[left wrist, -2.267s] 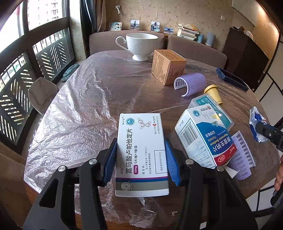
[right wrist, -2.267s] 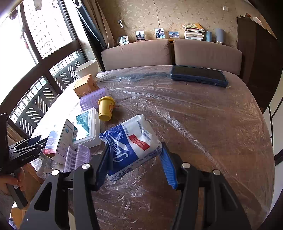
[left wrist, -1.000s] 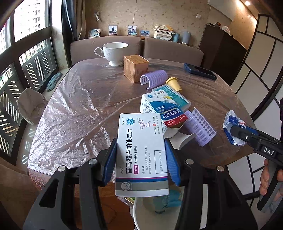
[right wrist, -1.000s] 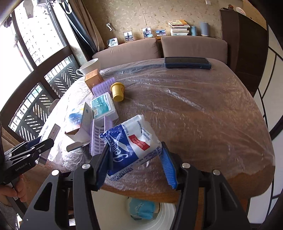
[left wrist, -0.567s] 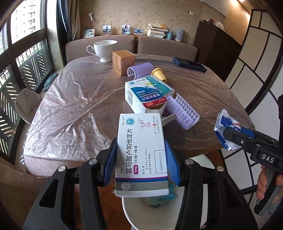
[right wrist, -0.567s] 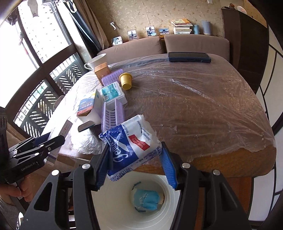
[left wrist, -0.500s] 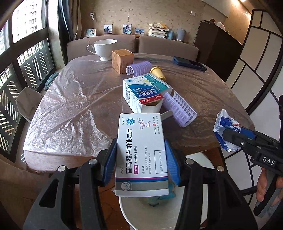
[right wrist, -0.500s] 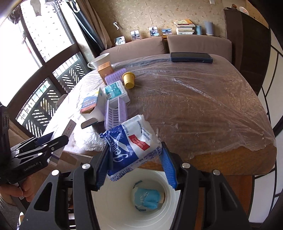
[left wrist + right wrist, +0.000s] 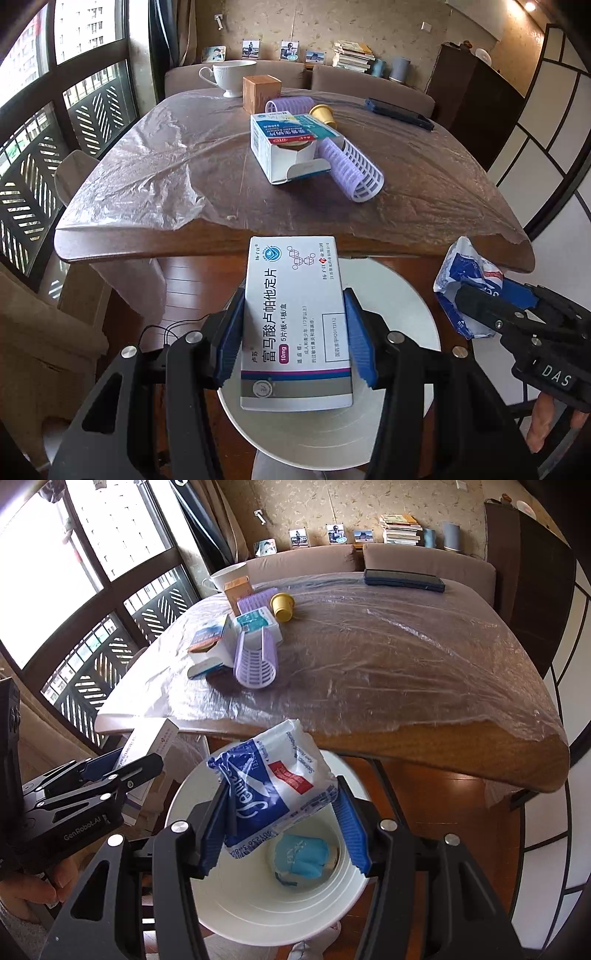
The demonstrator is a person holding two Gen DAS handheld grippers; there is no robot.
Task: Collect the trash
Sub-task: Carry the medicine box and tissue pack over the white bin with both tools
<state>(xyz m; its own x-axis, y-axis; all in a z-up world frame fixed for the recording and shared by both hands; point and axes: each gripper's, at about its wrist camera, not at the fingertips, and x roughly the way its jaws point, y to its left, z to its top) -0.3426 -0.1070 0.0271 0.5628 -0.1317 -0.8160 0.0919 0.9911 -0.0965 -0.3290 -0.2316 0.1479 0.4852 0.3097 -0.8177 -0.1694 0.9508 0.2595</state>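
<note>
The left hand-held gripper [image 9: 295, 339] pinches a white medicine box [image 9: 297, 321] flat between its blue pads, held above the white bin [image 9: 413, 306] that stands on the floor in front of the worktop [image 9: 424, 206]. The right hand-held gripper [image 9: 284, 823] pinches a blue-and-white packet [image 9: 273, 782] over the same bin [image 9: 236, 897]; a light-blue wrapper [image 9: 303, 856] lies at the bin's bottom. On the plastic-covered worktop: an opened carton [image 9: 284, 147] with a purple roller [image 9: 351, 170] touching its right side, a second roller [image 9: 288, 105], a yellow cup [image 9: 323, 112], a brown box [image 9: 261, 90], a white teacup [image 9: 231, 75] and a dark case [image 9: 399, 113] near the far edge
</note>
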